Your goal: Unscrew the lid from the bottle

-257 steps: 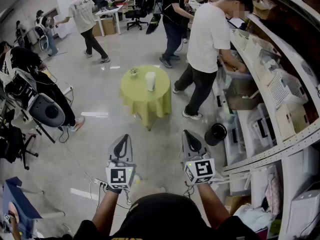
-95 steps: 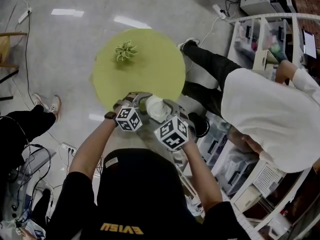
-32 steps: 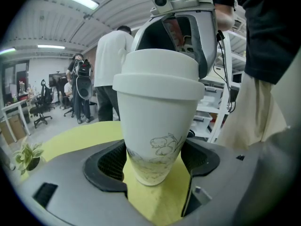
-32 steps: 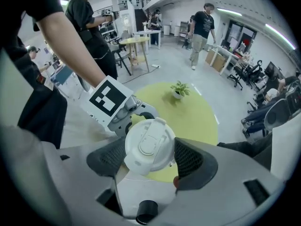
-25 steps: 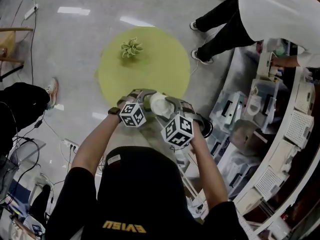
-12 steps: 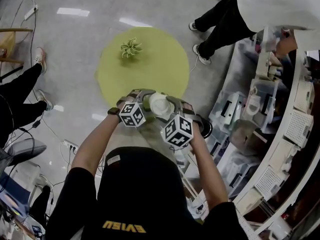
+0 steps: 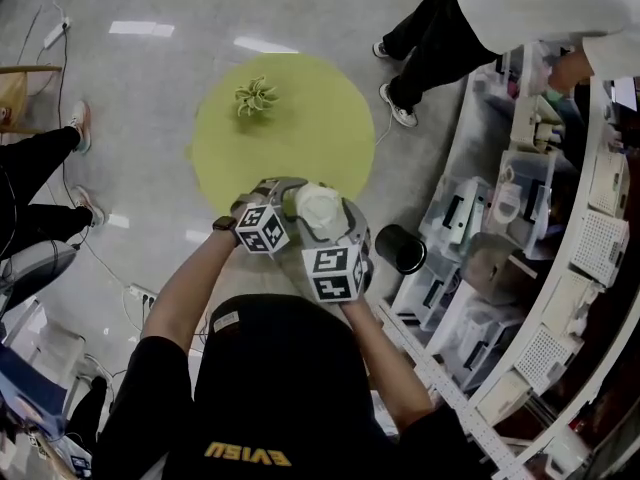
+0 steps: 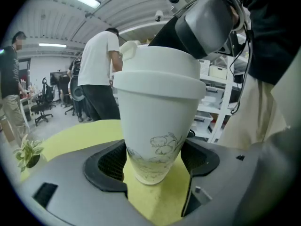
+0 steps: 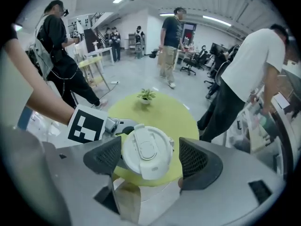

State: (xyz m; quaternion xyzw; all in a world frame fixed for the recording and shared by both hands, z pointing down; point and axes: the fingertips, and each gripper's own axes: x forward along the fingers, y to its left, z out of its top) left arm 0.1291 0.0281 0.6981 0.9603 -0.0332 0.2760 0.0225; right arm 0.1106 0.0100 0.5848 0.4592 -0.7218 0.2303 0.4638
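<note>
Lid (image 7: pixel 322 208) still on bottle (image 8: pixel 157 117); left gripper (image 8: pixel 153 163) fingers pinch its body, right gripper (image 9: pixel 150 158) fingers, just spreading, flank the lid loosely.

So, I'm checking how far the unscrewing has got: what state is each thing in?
White plastic bottle with a flower drawing: upright, gripped near its base.
White round lid: seated on the bottle.
Left claw: shut on the bottle.
Right claw: open, jaws have just been opening, lid between them.
Small potted plant: upright on the round yellow-green table.
</note>
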